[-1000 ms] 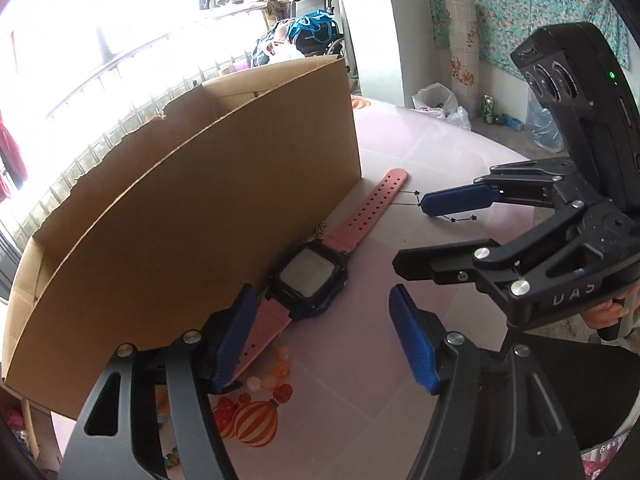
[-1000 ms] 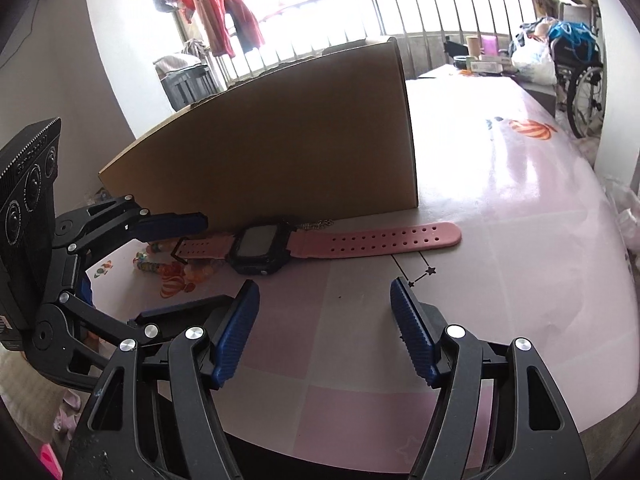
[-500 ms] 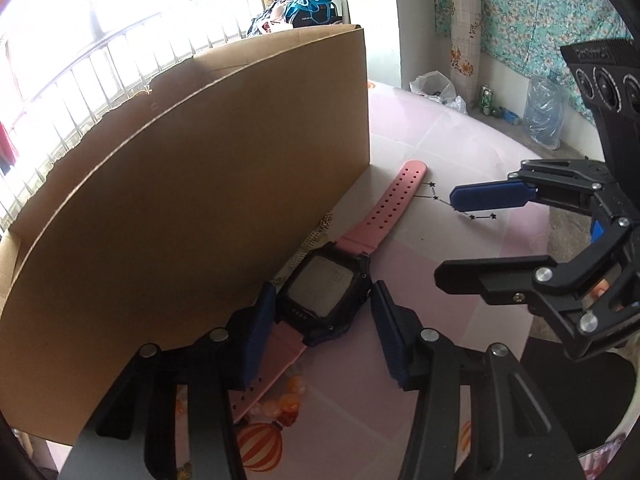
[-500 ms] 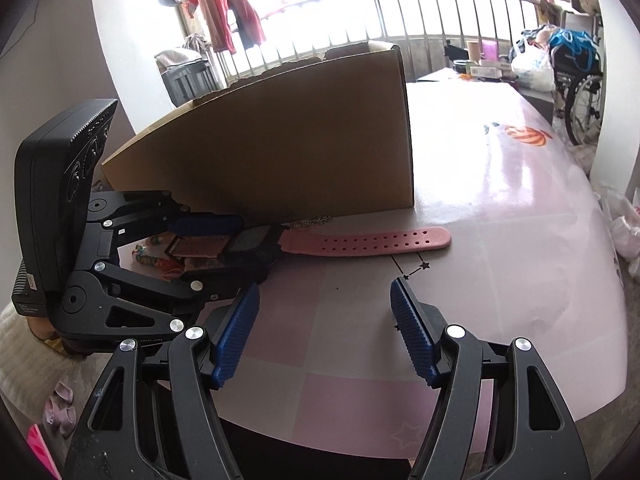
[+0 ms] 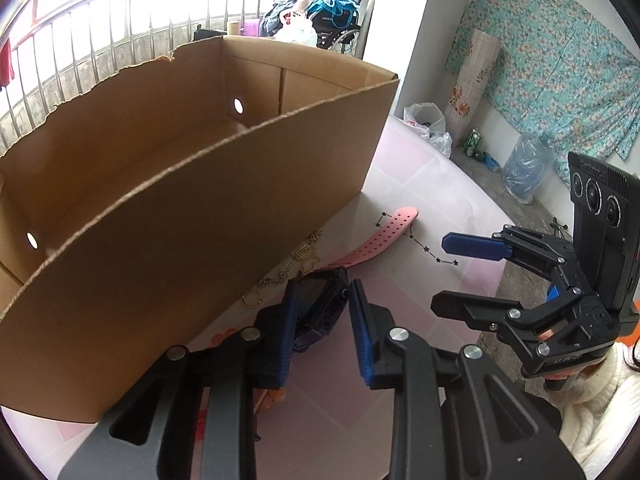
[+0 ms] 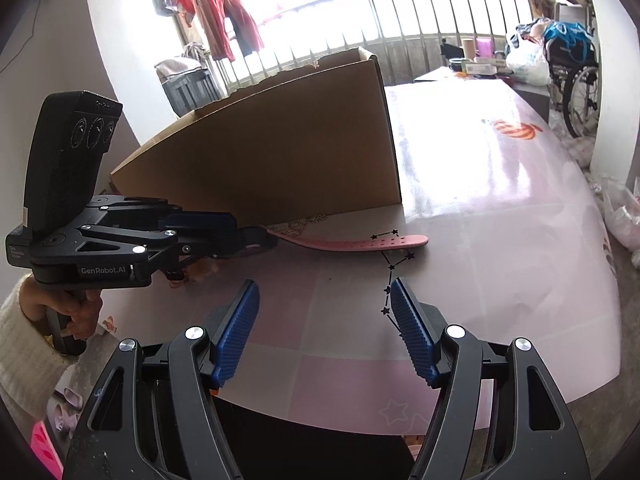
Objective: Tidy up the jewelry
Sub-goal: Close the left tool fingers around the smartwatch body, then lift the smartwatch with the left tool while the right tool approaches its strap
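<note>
A pink-strapped watch [image 5: 320,300] with a dark square case lies on the table against the cardboard box [image 5: 200,216]. My left gripper [image 5: 320,304] is shut on the watch case and tilts it up; the long pink strap [image 6: 352,243] trails to the right on the table. Gold chains and a ring [image 5: 288,272] lie along the foot of the box. My right gripper [image 6: 324,320] is open and empty over the pink table, short of the strap. It also shows in the left wrist view [image 5: 456,276].
The open cardboard box [image 6: 280,148] stands on the pink table [image 6: 500,208], its near wall tall. The table's front edge is just under my right gripper. Small colourful items lie under the left gripper [image 6: 192,272]. A wheelchair and bags stand beyond the table.
My left gripper has closed on the watch case and tipped it up off the table. The view rose so the box's inside shows. My right gripper stayed open.
</note>
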A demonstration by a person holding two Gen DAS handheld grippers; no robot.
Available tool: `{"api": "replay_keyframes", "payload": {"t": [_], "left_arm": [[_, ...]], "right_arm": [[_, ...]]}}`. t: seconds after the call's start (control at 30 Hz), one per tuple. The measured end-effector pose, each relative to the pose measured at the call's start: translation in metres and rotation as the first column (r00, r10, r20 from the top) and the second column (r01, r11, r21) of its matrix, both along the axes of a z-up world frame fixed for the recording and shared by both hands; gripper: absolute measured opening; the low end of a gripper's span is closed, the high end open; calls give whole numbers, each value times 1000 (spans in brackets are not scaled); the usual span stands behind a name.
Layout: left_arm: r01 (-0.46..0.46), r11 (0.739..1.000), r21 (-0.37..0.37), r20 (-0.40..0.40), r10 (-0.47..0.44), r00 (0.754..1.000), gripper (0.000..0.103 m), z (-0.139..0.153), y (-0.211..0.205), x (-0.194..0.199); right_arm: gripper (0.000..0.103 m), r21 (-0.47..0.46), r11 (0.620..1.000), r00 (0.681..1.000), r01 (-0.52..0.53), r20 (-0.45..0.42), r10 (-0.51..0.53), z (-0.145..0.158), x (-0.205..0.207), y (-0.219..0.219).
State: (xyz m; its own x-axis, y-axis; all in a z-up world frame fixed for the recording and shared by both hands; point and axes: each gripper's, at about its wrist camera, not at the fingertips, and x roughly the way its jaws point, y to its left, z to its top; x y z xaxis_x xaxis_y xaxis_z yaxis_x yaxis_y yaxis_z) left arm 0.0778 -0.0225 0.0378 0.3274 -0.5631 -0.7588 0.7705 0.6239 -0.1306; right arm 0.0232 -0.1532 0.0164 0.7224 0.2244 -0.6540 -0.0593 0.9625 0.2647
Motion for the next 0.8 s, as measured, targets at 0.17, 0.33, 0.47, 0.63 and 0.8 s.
{"api": "replay_keyframes", "payload": {"t": [0.17,0.33,0.47,0.63,0.8], "left_arm": [[-35,999,-36,-9,35,999,25,-2,7,11],[-75,994,-82,-54,70,996,25,0,13,24],[-84,992,-94,-72,77,994,25,2,16,27],[-109,978,-179,-179,77,981,25,-3,29,38],[-100,979,-178,-148,73,986,26,-2,33,32]], "right_arm": [[65,-4,1000,1000,-13,12,13,2,4,4],[64,7,1000,1000,-17,12,16,3,23,4],[58,-32,999,1000,-13,17,14,2,37,7],[51,-171,983,998,-65,-11,64,-7,53,28],[50,-266,961,997,-74,-37,66,-13,69,41]]}}
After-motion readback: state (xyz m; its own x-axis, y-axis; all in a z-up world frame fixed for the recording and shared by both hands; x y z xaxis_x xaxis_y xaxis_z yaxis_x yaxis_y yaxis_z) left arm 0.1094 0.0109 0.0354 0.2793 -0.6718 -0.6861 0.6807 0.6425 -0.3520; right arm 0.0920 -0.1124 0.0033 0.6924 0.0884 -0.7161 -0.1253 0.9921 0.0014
